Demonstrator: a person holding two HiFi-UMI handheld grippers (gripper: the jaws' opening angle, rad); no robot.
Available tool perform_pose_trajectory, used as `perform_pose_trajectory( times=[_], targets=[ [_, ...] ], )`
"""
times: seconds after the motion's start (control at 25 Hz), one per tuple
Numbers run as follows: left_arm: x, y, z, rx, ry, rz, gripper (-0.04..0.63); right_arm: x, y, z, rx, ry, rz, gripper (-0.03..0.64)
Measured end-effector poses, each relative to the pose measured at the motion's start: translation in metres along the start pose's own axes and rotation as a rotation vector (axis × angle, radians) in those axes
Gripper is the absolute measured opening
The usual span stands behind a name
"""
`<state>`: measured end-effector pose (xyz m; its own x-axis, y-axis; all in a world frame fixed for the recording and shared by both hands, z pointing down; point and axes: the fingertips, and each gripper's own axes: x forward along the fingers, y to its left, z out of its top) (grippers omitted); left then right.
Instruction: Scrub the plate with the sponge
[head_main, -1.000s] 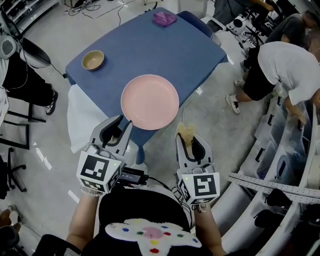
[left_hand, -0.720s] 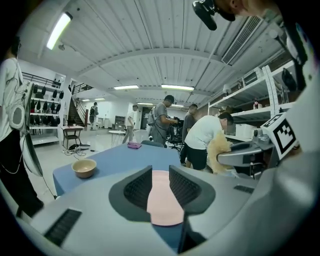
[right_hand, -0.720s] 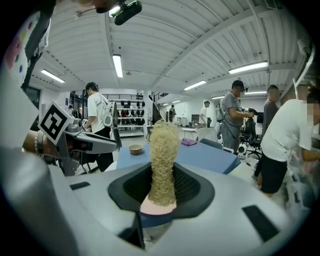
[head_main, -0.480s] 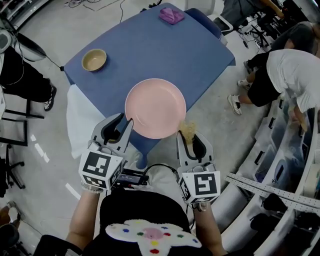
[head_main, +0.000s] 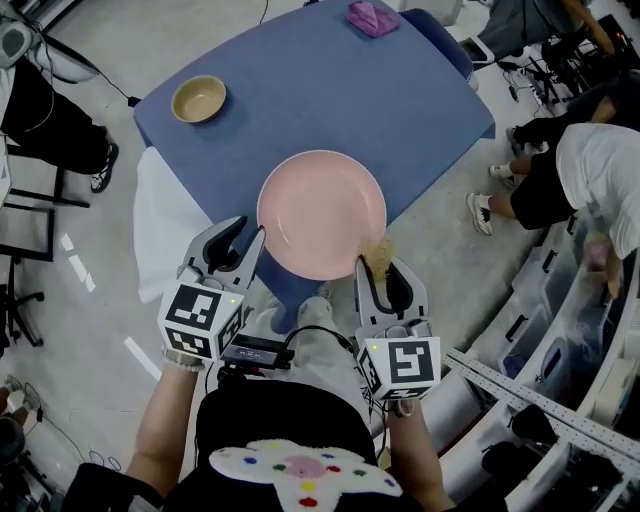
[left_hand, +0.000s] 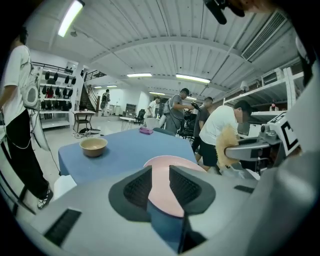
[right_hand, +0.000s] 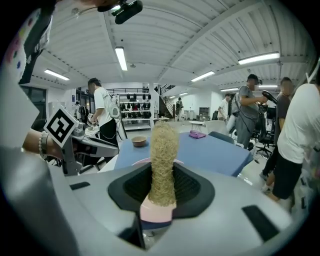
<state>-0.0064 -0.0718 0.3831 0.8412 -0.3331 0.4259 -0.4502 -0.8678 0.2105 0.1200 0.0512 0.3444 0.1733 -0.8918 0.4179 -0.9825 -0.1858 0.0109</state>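
A round pink plate (head_main: 321, 213) lies at the near corner of the blue table (head_main: 330, 90). My right gripper (head_main: 379, 265) is shut on a tan fibrous sponge (head_main: 377, 250), which stands upright between its jaws (right_hand: 164, 165) just off the plate's near right rim. At the plate's near left rim my left gripper (head_main: 246, 232) stands open and empty; the plate (left_hand: 173, 160) shows through the gap between its jaws. From the left gripper view the sponge (left_hand: 226, 145) shows to the right.
A tan bowl (head_main: 198, 99) sits at the table's far left and a purple cloth (head_main: 371, 17) at its far end. White fabric (head_main: 165, 235) hangs off the left corner. A person in a white shirt (head_main: 590, 170) bends over racks on the right.
Both grippers have come closer to the table; the plate now lies right at their tips. Neither gripper's jaws have changed, and the sponge stays held.
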Motion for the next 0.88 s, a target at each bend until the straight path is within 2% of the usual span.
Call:
perform_pose_trajectory(
  times=[0.36, 0.88],
  targets=[
    [0.022, 0.027, -0.030, -0.083, 0.074, 0.083, 0.106, 0.037, -0.005, -0.006, -0.024, 0.045, 0.082, 0.107],
    [0.055, 0.043, -0.061, -0.200, 0.133, 0.179, 0.106, 0.077, -0.012, -0.030, -0.053, 0.119, 0.179, 0.107]
  ],
)
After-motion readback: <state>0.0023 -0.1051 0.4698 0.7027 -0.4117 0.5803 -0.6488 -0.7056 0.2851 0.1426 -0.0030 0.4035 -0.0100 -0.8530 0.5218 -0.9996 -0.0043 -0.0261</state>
